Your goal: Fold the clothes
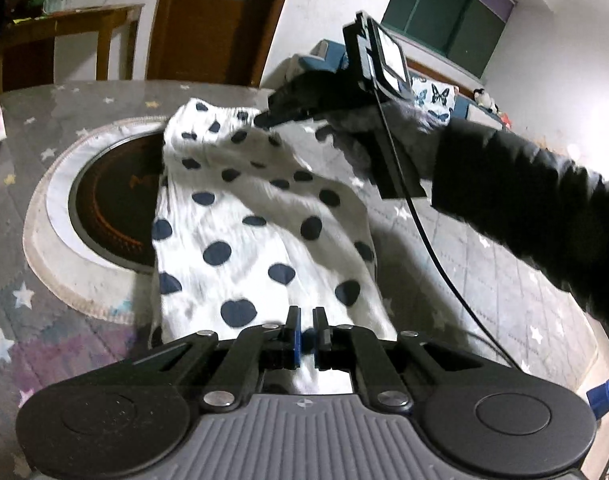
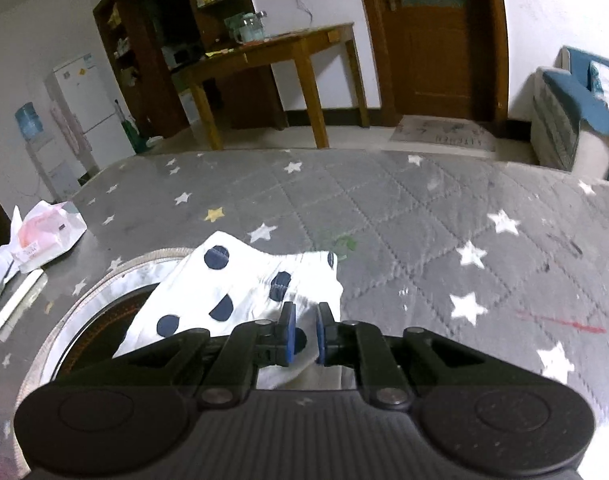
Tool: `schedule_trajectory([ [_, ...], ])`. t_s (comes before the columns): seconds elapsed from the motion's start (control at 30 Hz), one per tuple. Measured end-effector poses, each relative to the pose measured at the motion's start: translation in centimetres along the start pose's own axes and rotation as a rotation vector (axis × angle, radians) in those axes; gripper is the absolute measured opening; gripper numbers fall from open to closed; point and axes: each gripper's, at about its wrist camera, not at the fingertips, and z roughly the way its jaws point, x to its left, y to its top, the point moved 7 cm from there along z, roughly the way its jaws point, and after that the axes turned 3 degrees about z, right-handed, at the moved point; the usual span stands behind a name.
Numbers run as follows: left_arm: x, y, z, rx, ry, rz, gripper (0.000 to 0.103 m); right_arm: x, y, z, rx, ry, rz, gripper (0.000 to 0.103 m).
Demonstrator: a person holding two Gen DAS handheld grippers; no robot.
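Holding the polka-dot garment (image 1: 260, 216) at both ends, you have it stretched over the star-patterned quilt (image 2: 444, 216) at frame centre — your left gripper (image 1: 307, 326) nearly closed on the near edge, your right gripper (image 2: 305, 324) pinching the far one. Keep both lifts level so the fold lands square. Motion blur hides the hem, and the round burner (image 1: 104, 204) lies partly covered beneath.
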Motion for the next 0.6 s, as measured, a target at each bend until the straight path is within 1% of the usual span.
schedule_trajectory([
  [0.07,0.1,-0.3,0.2,0.012,-0.005,-0.003,0.006,0.2,0.5,0.1,-0.013,-0.017,-0.028,0.005],
  [0.13,0.2,-0.6,0.4,0.024,-0.007,-0.006,0.006,0.4,0.9,0.2,-0.026,-0.034,-0.056,0.002],
  [0.27,0.3,-1.1,0.9,0.046,-0.013,-0.011,0.006,0.9,1.9,0.5,-0.052,-0.069,-0.113,0.000],
  [0.37,0.5,-1.1,1.1,0.052,-0.015,-0.019,0.006,0.5,2.5,0.7,-0.058,-0.081,-0.091,0.000],
  [0.4,0.5,-1.1,1.1,0.052,-0.017,-0.020,0.006,0.2,2.6,0.7,-0.050,-0.069,-0.068,0.001],
  [0.47,0.5,-1.0,1.1,0.051,-0.020,-0.022,0.006,-0.3,2.5,0.6,-0.036,-0.044,-0.031,0.007],
  [0.57,0.5,-1.0,1.2,0.053,-0.023,-0.020,0.006,-0.5,1.7,0.1,-0.018,-0.024,-0.032,0.013],
  [0.6,0.5,-1.0,1.2,0.053,-0.025,-0.020,0.006,-0.6,1.4,-0.1,-0.010,-0.015,-0.033,0.018],
])
